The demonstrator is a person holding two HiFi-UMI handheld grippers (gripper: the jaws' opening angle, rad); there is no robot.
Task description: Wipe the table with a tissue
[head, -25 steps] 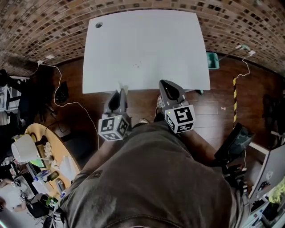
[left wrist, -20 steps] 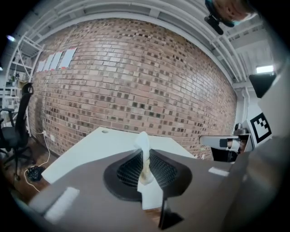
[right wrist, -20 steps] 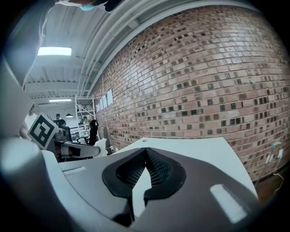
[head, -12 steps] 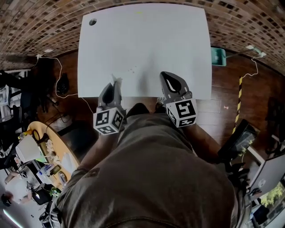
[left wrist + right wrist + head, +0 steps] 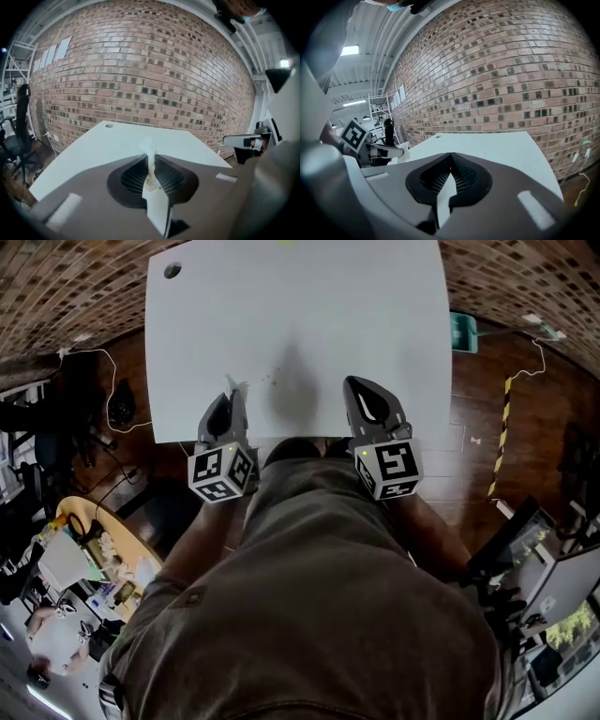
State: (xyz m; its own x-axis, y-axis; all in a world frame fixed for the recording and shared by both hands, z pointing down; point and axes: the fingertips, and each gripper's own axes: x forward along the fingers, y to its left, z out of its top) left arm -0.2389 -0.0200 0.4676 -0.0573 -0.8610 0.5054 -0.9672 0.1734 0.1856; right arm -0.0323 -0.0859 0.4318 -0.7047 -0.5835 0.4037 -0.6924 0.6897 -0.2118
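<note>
Closest to me, both claws hang over the near edge of the table point(image 5: 300, 315). My left claw point(image 5: 229, 397) is clamped on the tissue point(image 5: 232, 383). In the left gripper view the white twist stands up between the closed jaws, with only a short tuft showing past the tips. My right claw point(image 5: 356, 385) is closed as well, its jaws meeting on nothing in the right gripper view. It sits beside the left one, apart from it, with no job for now.

So the tissue is in the left claw, over the table's front edge. Just beyond it lie a few faint specks point(image 5: 267, 382); whether they are crumbs or marks I cannot tell at this size.

To wipe well, I judge I should tip the left claw down so the soft tuft meets the top rather than the hard tips. Then I would press lightly and pull overlapping strokes across the specks. So little tissue sticks out that the grip must stay firm. The right claw should keep out of the path.

Farther off, a round hole point(image 5: 172, 270) marks the far left corner, with the brick wall point(image 5: 140, 70) behind.
</note>
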